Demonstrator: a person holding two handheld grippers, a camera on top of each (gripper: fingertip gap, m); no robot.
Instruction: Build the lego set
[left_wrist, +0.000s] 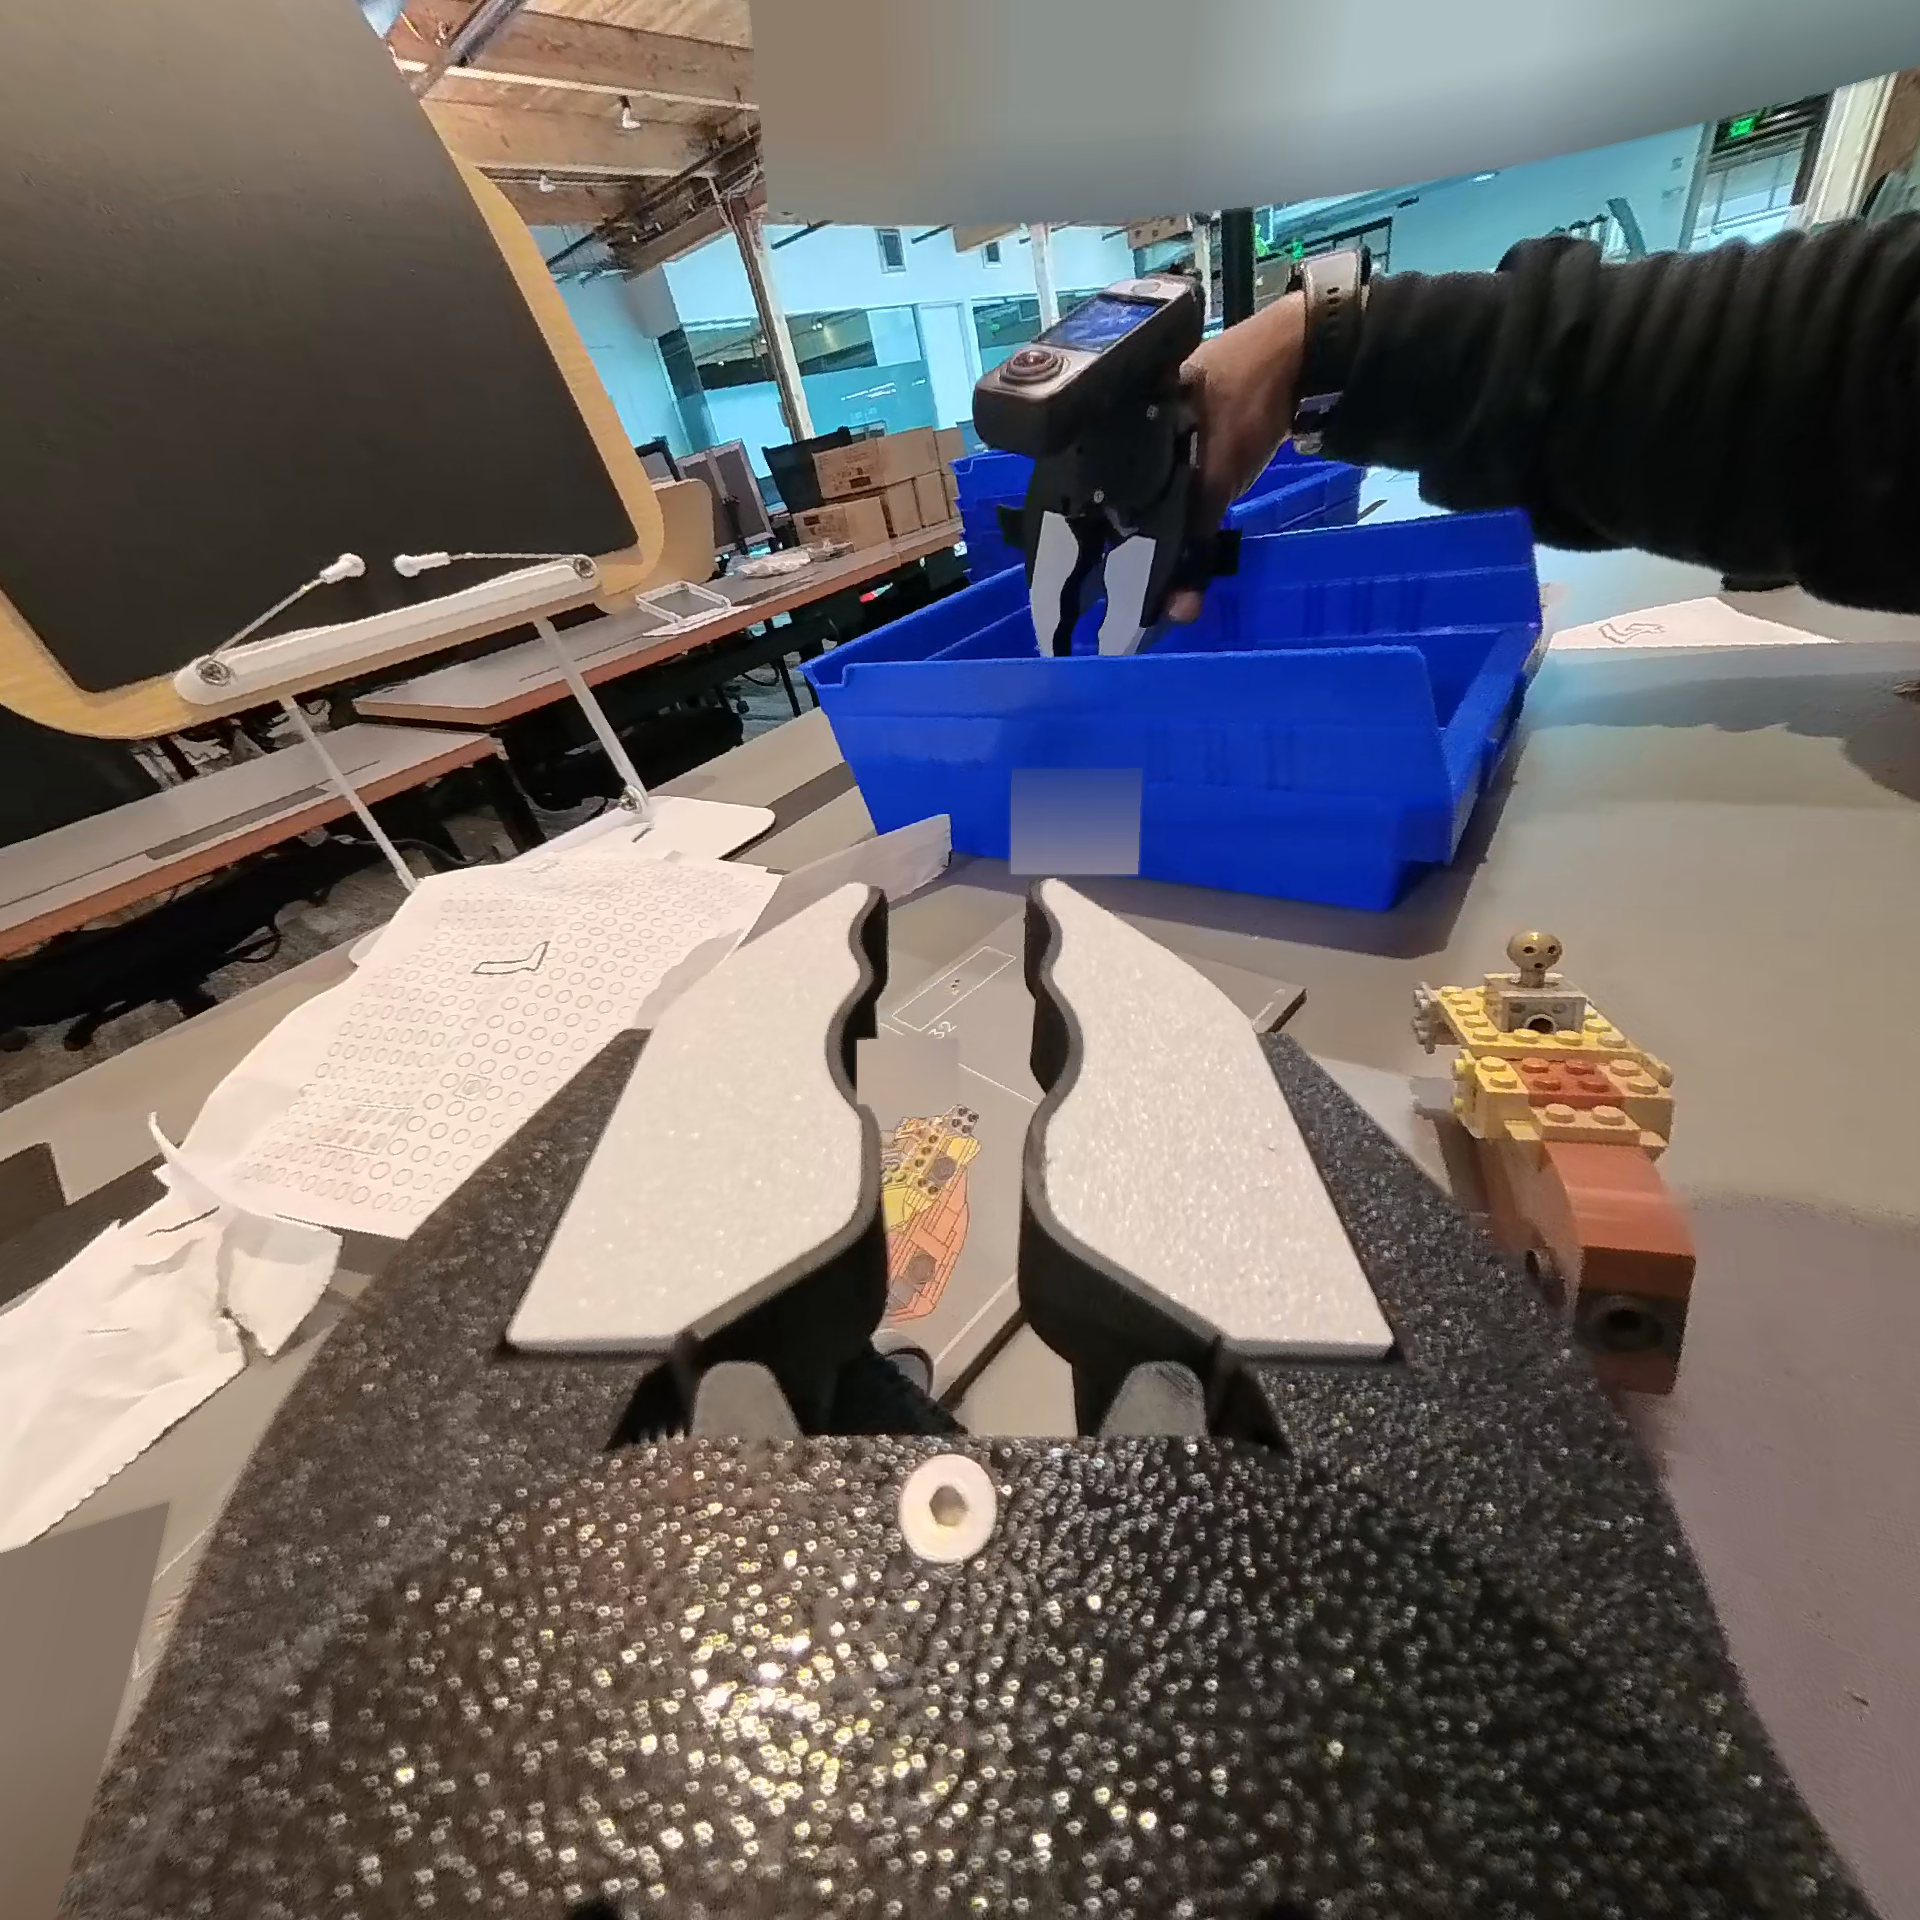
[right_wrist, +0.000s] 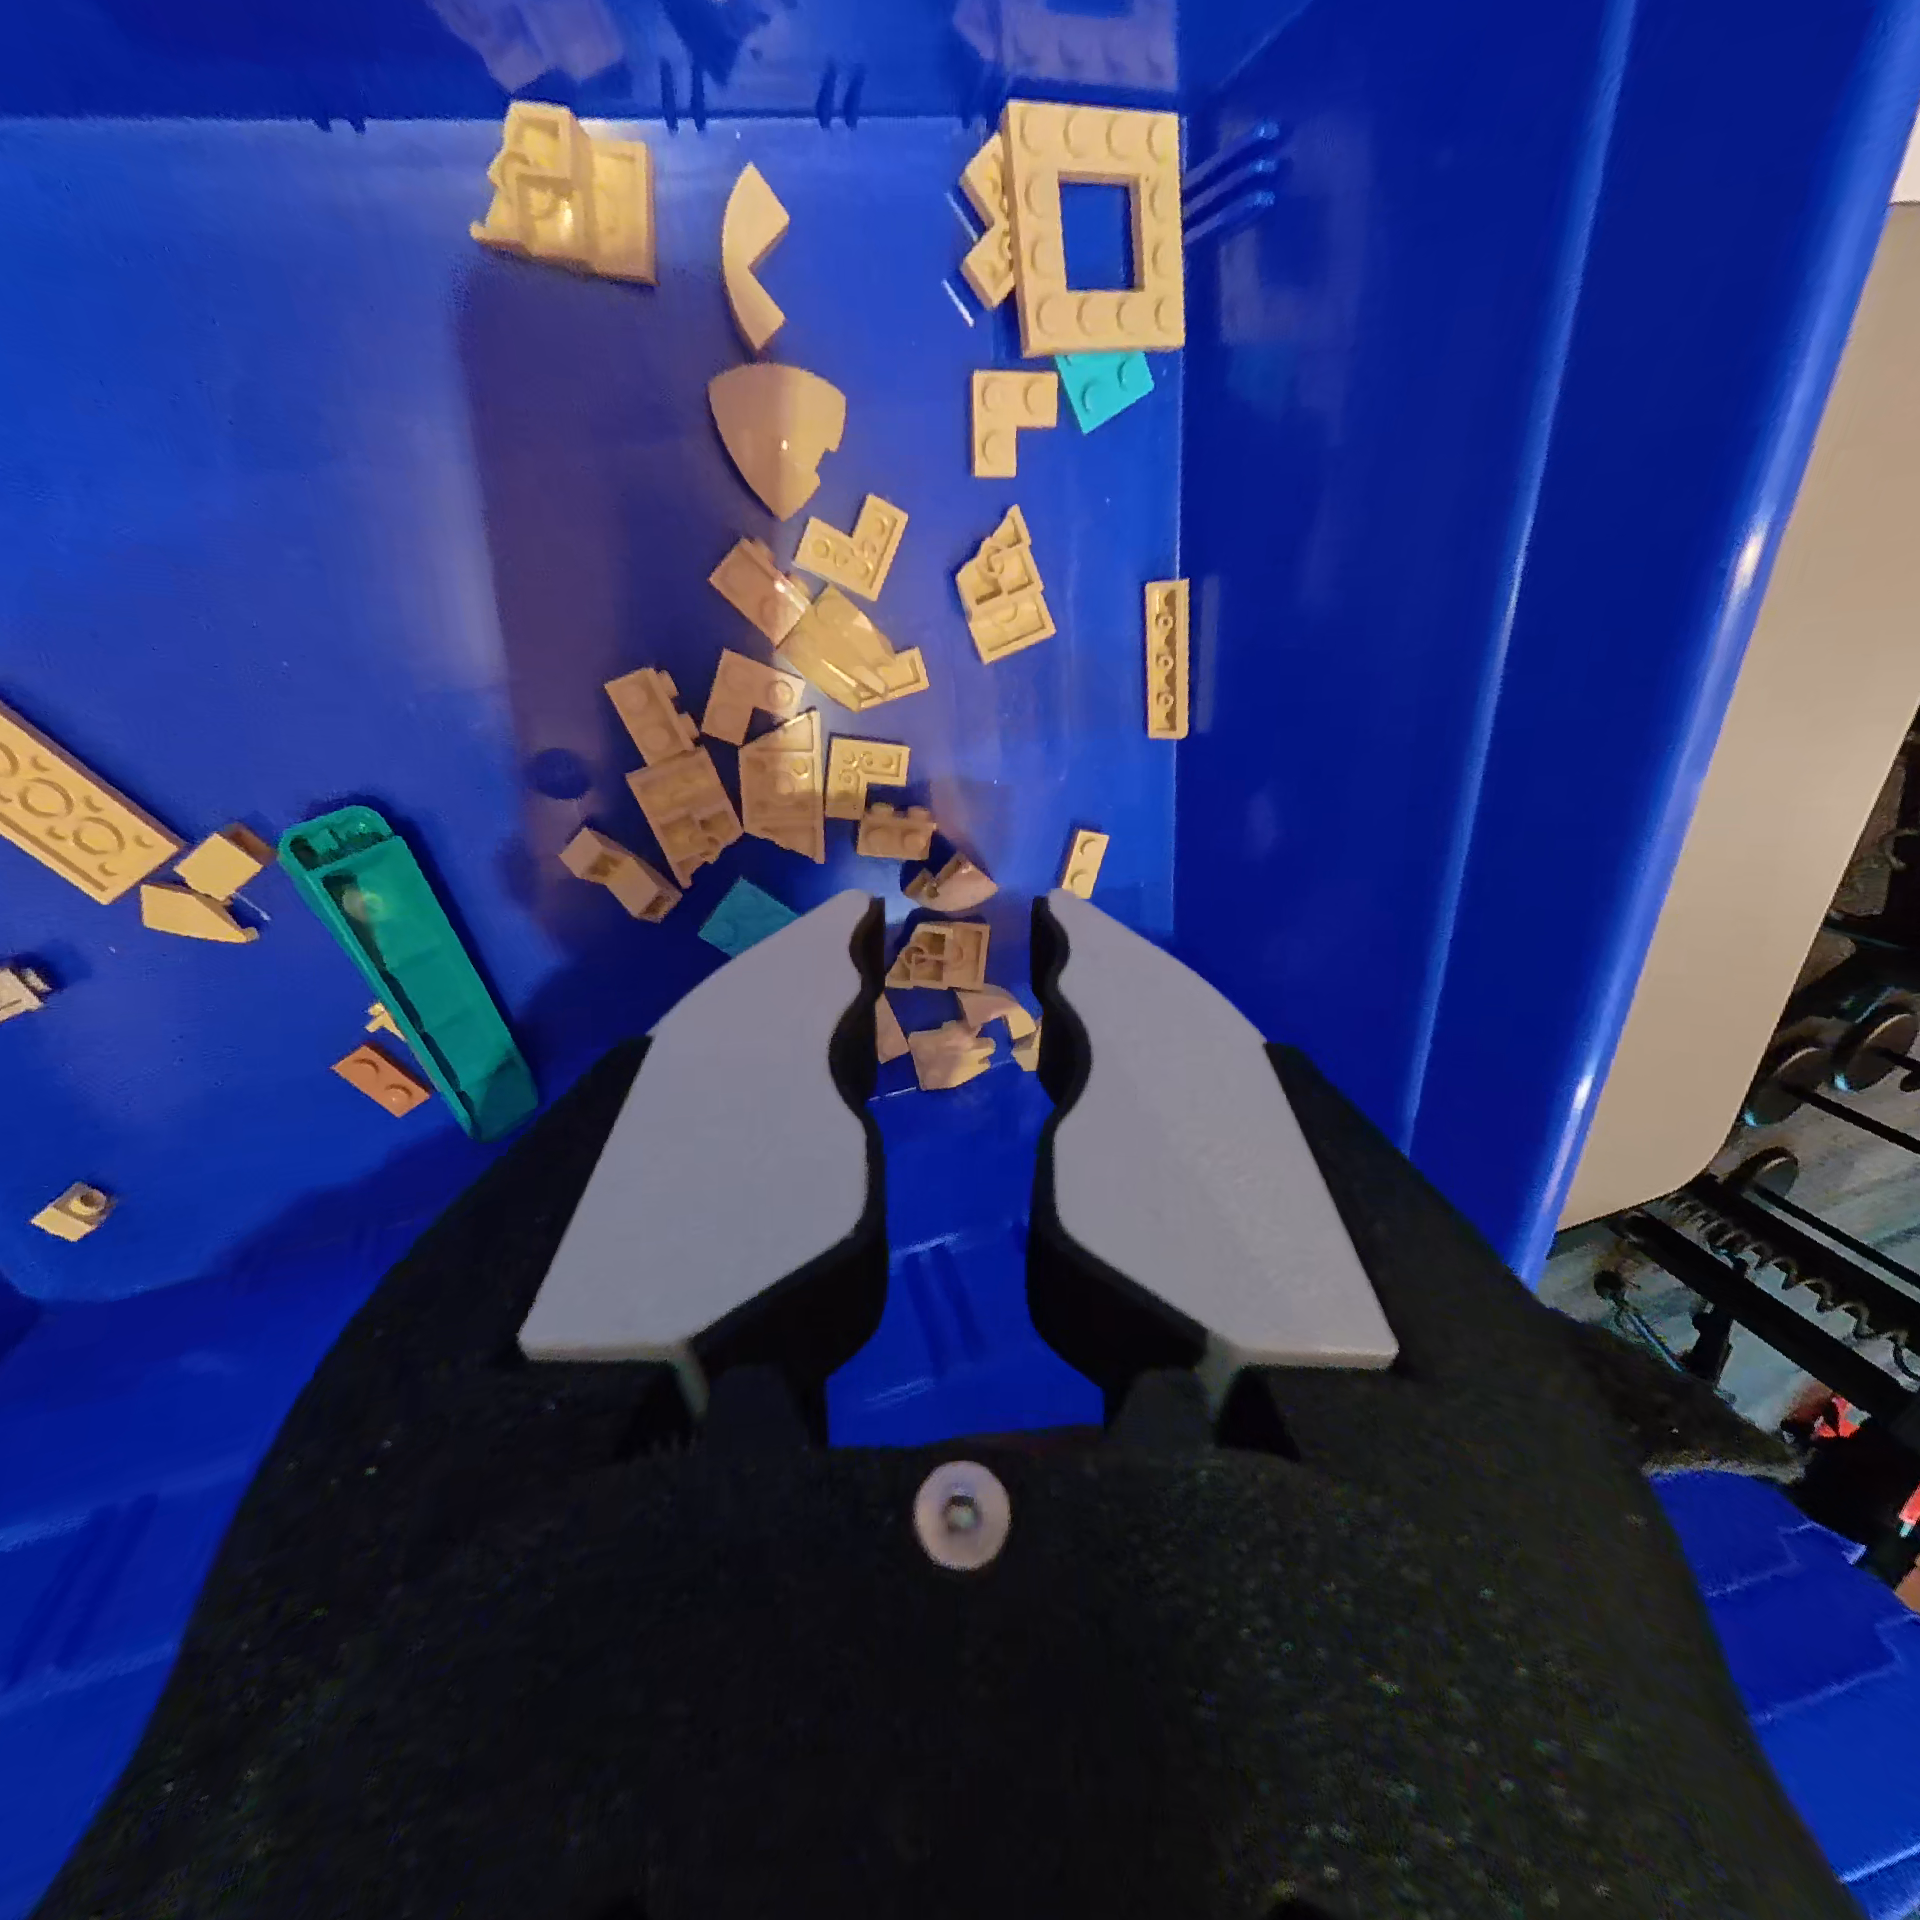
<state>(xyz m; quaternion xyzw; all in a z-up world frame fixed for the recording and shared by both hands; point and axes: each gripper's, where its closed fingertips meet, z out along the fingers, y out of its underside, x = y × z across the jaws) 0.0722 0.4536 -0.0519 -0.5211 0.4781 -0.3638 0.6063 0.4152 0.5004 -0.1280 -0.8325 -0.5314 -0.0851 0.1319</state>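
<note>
My left gripper (left_wrist: 954, 914) is open and empty above the instruction booklet (left_wrist: 940, 1174) on the grey table. The partly built lego model (left_wrist: 1548, 1101), yellow, orange and brown with a grey piece on top, stands to its right. My right gripper (right_wrist: 958, 914) is open and reaches down into the blue bin (right_wrist: 1351, 623), over several loose tan lego pieces (right_wrist: 769, 769). A small tan piece (right_wrist: 935, 956) lies between its fingertips, not gripped. In the left wrist view the right gripper (left_wrist: 1086, 634) dips into the blue bin (left_wrist: 1195, 748), held by a hand in a dark sleeve.
A long teal piece (right_wrist: 416, 966) and a tan frame plate (right_wrist: 1101, 229) lie in the bin. White paper sheets (left_wrist: 468, 1049) lie left of the booklet. A tablet on a white stand (left_wrist: 312, 343) stands at back left. More blue bins stand behind.
</note>
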